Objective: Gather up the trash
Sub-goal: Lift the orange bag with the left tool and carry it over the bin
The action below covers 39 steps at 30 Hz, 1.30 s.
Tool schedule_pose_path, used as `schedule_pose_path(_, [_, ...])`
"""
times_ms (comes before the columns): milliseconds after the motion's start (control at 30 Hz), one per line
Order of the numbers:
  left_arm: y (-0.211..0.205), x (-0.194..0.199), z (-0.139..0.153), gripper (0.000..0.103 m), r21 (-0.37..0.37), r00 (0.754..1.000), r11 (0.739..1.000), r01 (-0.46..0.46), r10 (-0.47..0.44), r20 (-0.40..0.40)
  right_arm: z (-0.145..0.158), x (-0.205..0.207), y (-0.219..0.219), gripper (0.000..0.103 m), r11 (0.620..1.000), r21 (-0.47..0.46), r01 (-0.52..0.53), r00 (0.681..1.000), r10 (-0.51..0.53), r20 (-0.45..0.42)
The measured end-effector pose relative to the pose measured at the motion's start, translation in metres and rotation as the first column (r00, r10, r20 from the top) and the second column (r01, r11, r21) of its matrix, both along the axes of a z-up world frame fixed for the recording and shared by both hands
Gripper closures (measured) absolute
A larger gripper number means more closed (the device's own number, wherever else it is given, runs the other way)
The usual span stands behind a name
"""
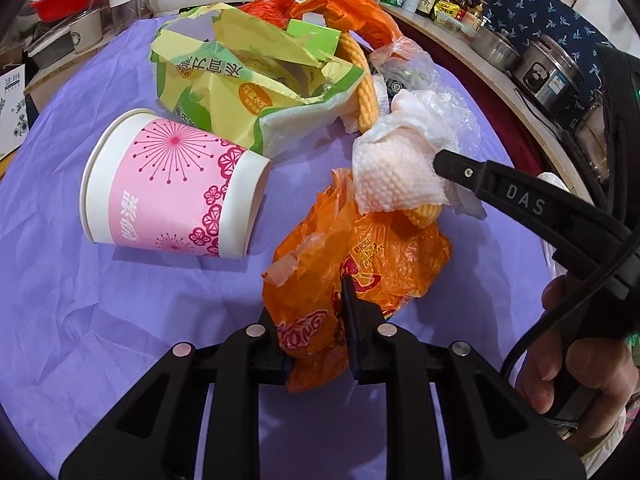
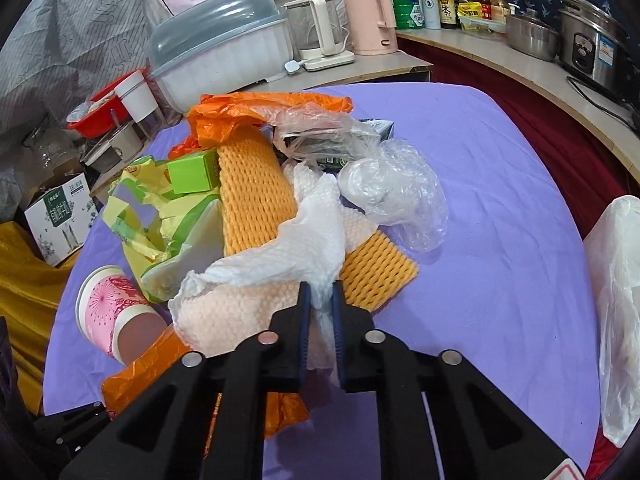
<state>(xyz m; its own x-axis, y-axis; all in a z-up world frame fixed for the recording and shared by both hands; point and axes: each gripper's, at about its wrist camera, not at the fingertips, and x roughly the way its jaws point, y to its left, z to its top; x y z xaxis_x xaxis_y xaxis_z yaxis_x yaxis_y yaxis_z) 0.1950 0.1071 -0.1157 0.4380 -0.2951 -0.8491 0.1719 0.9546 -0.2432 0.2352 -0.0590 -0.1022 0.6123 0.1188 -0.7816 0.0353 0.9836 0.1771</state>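
Observation:
Trash lies heaped on a purple tablecloth. My left gripper is shut on a crumpled orange plastic bag at the near side. My right gripper is shut on a white paper towel; it also shows in the left wrist view, with the right gripper coming in from the right. A pink paper cup lies on its side to the left. A torn yellow-green wrapper, yellow foam net, green box and clear plastic lie behind.
A white plastic bag hangs at the table's right edge. Beyond the table are a covered dish rack, kettles, bottles, and steel pots on a curved counter. A red basin and boxes stand at the left.

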Motion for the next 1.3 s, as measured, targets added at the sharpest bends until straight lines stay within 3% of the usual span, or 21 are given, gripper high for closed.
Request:
schedule_pose_path(433, [0.007, -0.029, 0.04, 0.085, 0.0, 0.997, 1.0, -0.019, 0.019, 0.074, 0.065, -0.049, -0.011, 0.097, 1.0, -0.004, 0.029, 0.989, -0.028, 0.144])
schedule_pose_path(867, [-0.003, -0.071, 0.103, 0.085, -0.004, 0.978, 1.0, -0.002, 0.002, 0.209, 0.139, -0.113, -0.057, 0.098, 0.991, 0.004, 0.134, 0.941, -0.128, 0.313])
schedule_pose_path(1067, [-0.03, -0.085, 0.123, 0.085, 0.011, 0.965, 0.999, 0.042, -0.044, 0.257, 0.162, -0.143, -0.091, 0.098, 0.98, 0.003, 0.199, 0.912, -0.186, 0.366])
schedule_pose_path(1300, [-0.088, -0.091, 0.14, 0.085, 0.022, 0.945, 0.989, 0.147, -0.147, 0.292, 0.166, -0.171, -0.144, 0.098, 0.955, -0.012, 0.298, 0.886, -0.272, 0.377])
